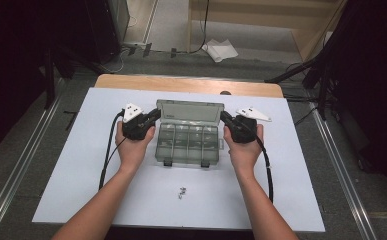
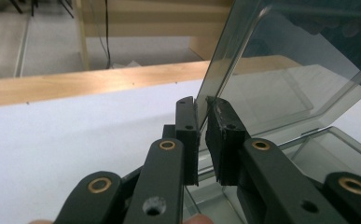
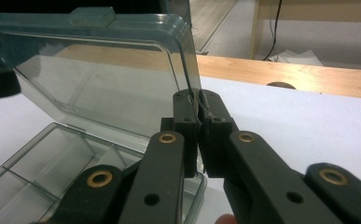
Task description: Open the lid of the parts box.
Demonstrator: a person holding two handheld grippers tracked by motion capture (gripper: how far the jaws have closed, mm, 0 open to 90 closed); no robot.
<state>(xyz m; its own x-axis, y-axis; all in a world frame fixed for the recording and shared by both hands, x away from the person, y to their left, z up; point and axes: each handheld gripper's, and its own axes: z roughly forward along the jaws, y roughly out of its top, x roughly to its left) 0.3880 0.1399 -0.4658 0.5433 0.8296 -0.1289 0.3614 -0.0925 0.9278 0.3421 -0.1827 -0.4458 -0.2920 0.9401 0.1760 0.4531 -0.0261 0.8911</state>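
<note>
From the high view, a clear plastic box (image 1: 188,142) sits in the middle of the white table (image 1: 71,165), a bit nearer the far edge. Its lid (image 1: 190,111) stands up at the back. The box has small compartments inside. The left gripper (image 1: 153,116) touches the left side of the lid, and the right gripper (image 1: 225,117) touches the right side. Both hands come in from the near edge with the forearms stretched forward, each hand wrapped around its gripper, one on each side of the box. Some tiny metal bits (image 1: 182,191) lie on the table near the near edge, well apart from the box. A strip of bare wood (image 1: 131,81) shows along the far edge.

The left gripper view shows what the high view cannot: the left gripper (image 2: 201,109) has its jaws pinched on the thin side edge of the lid (image 2: 281,84), with only a small gap where the plastic sits. The lid leans a little away from upright.

The right gripper view shows the right gripper (image 3: 198,99) squeezed tight on the other side edge of the lid (image 3: 99,79). The jaws are almost together. The box (image 3: 43,172) lies below with its compartments open to see.
</note>
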